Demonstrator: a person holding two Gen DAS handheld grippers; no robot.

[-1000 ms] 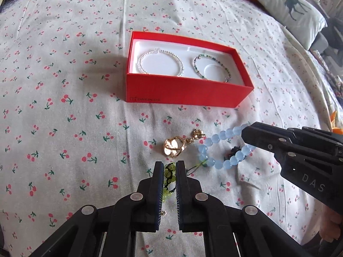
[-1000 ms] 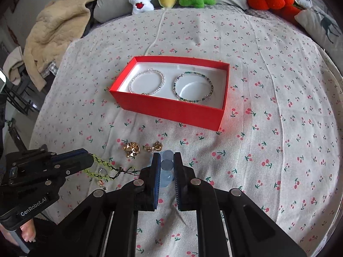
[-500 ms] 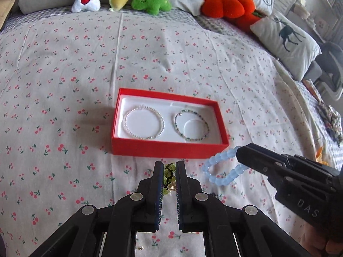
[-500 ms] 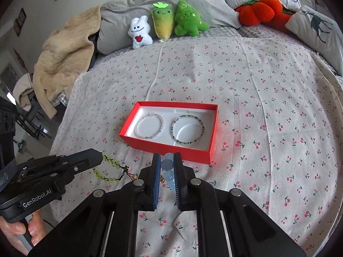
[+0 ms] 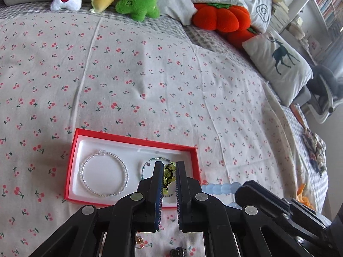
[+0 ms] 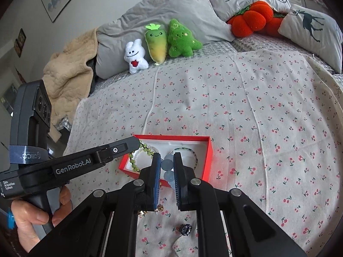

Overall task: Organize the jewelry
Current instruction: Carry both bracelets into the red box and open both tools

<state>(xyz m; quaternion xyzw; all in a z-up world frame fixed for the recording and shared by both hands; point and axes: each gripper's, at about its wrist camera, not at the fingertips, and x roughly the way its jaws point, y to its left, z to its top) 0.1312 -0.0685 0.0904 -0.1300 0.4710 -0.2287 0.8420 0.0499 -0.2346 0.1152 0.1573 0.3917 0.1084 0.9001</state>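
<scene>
Between the left gripper's [image 5: 168,176] fingers, clamped, hangs the green bead bracelet [image 6: 137,159]; a second ago it was being pinched up off the sheet, now it's airborne and carried over the red box [image 5: 74,160]; in the right wrist view its loop dangles just under the left fingertips, over the box's left half, above the clear bead bracelet [image 5: 105,174] lying in the tray. Between the right gripper's [image 6: 167,167] fingers, also clamped, sits the blue bead bracelet [image 5: 220,188]; likewise lifted off the sheet within the last second; from the left wrist view its beads stick out just right of the left fingers, near the box's right front corner, not yet over the tray. Just beyond the left fingertips lies the dark multicolour bracelet [image 6: 194,153] in the right half of the box; both slots look taken, so my guess is the two carried bracelets go on top or alongside. Behind and below the fingers, still on the cherry-print sheet [image 5: 150,75]: gold charm pieces [image 5: 139,241] and a dark ring-like item [image 6: 185,229]; exact type too small to tell. Meaning: pick-up phase done for both bracelets; next is lower and release into the box; small pieces remain to collect. Risk: dangling loops snagging the box rim or each other.
</scene>
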